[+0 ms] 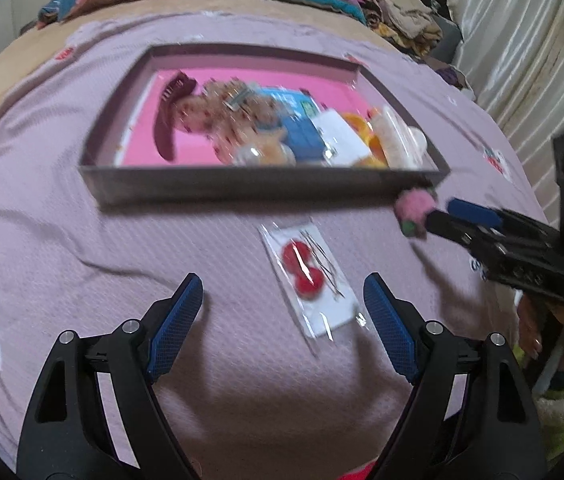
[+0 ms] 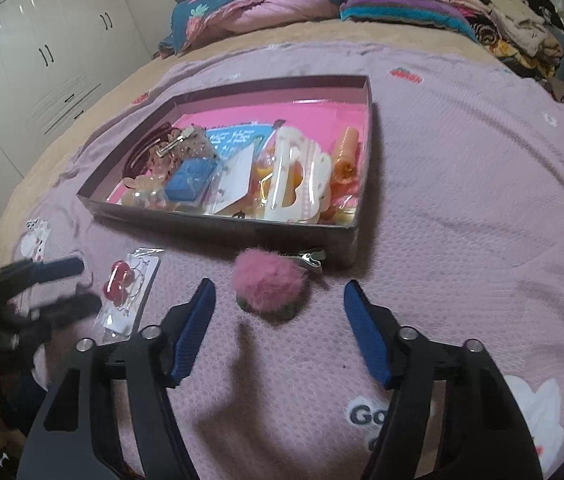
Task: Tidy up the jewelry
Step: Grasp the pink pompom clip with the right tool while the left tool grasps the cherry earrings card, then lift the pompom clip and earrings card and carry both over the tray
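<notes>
Though tray point(image 1: 265, 186) contents blur, both claws gape: left claw point(image 1: 283, 294), right claw point(image 2: 279, 294)

Pink pompom clip point(image 2: 269, 285) between spread fingers point(image 2: 197, 332) — seemingly untouched, tray point(image 2: 217, 226) beyond

Bed w/ lilac blanket point(image 2: 462, 200), white wardrobe point(image 2: 33, 64) left, curtain point(image 1: 522, 60) right.
</notes>
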The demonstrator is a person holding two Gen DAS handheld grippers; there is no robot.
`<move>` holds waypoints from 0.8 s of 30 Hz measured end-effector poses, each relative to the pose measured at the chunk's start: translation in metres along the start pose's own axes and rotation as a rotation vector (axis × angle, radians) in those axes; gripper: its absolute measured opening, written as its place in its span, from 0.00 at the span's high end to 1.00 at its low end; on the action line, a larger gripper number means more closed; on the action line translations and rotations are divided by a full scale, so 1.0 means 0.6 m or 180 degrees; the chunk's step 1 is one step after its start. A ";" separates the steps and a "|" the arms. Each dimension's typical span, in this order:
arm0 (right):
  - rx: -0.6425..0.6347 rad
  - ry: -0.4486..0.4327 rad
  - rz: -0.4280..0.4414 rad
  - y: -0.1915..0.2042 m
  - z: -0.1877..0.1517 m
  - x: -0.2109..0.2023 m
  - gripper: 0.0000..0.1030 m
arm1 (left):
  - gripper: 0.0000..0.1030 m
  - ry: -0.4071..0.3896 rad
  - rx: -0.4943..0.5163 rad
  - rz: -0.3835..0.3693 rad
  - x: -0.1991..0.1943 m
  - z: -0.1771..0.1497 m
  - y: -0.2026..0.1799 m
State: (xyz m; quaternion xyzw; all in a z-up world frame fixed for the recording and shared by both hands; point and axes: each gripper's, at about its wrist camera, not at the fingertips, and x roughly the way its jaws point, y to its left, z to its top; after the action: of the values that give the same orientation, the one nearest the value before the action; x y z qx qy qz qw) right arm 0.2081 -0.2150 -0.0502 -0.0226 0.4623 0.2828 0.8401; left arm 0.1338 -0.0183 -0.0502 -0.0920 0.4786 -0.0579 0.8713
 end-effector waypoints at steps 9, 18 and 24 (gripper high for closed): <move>0.0096 0.0020 0.0124 -0.009 0.000 0.020 0.72 | 0.48 0.0084 0.0152 -0.0005 0.035 -0.003 -0.041; 0.0191 -0.0203 0.0043 -0.029 -0.008 -0.043 0.72 | 0.65 0.0068 0.0225 0.0011 0.034 -0.001 -0.048; 0.0145 -0.0385 0.0021 -0.018 -0.016 -0.095 0.73 | 0.66 -0.0134 0.0132 0.0022 -0.019 0.007 -0.024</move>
State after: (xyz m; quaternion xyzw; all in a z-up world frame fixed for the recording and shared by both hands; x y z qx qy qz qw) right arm 0.1827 -0.2527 -0.0130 0.0151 0.4171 0.2758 0.8659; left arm 0.1312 -0.0299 -0.0352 -0.0735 0.4592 -0.0628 0.8830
